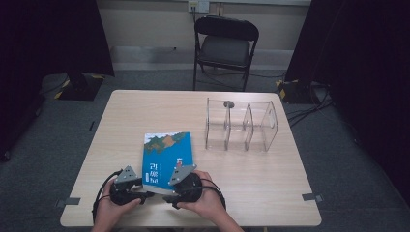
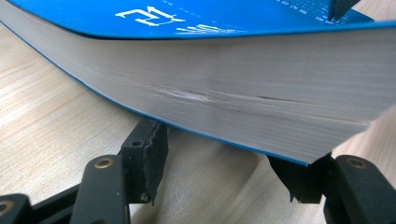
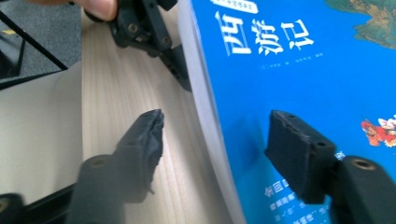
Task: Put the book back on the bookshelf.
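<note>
High view: thick blue paperback book (image 1: 167, 155) lies flat at centre-bottom of the pale wood tabletop (image 1: 121, 121), w/ my left tool (image 1: 145, 194) and right tool (image 1: 170, 195) at its near edge. Left tool's jaws are wide apart under the lifted page block, gripping nothing. Right tool's jaws are wide, one over the cover, one on the tabletop side. Clear acrylic divider rack (image 1: 241, 125) sits upper right, well apart.

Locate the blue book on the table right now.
In the high view, the blue book lies at the table's near centre, between both grippers, left of the clear divider rack.
</note>
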